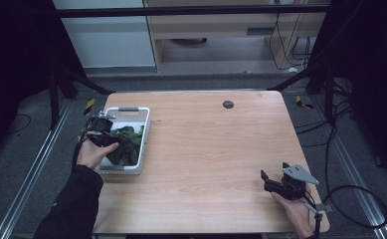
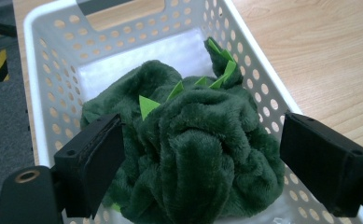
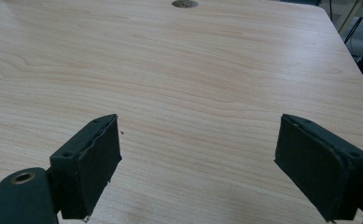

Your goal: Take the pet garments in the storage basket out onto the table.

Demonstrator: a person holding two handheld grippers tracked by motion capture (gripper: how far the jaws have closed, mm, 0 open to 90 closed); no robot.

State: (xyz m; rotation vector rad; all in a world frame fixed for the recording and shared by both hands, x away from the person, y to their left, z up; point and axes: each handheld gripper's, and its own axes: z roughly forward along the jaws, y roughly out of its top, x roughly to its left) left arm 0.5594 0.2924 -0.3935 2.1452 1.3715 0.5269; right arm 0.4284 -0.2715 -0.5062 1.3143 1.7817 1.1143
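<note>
A dark green plush toy (image 2: pixel 188 149) with light green spikes lies crumpled in a white perforated basket (image 2: pixel 44 116) at the table's left side. In the high view the plush toy (image 1: pixel 126 142) fills most of the basket (image 1: pixel 144 142). My left gripper (image 2: pixel 202 158) is open, its jaws standing on either side of the toy's bulk; the left gripper (image 1: pixel 104 133) hangs over the basket's left wall. My right gripper (image 1: pixel 275 181) is open near the table's front right corner. The right gripper (image 3: pixel 198 163) has only bare wood between its jaws.
The wooden table (image 1: pixel 206 149) has a round dark cable port (image 1: pixel 228 104) near its far edge. The same port (image 3: pixel 184 3) lies far ahead in the right gripper view. A handle cut-out (image 2: pixel 123 9) marks the basket's far wall. Black frame legs stand beyond the table.
</note>
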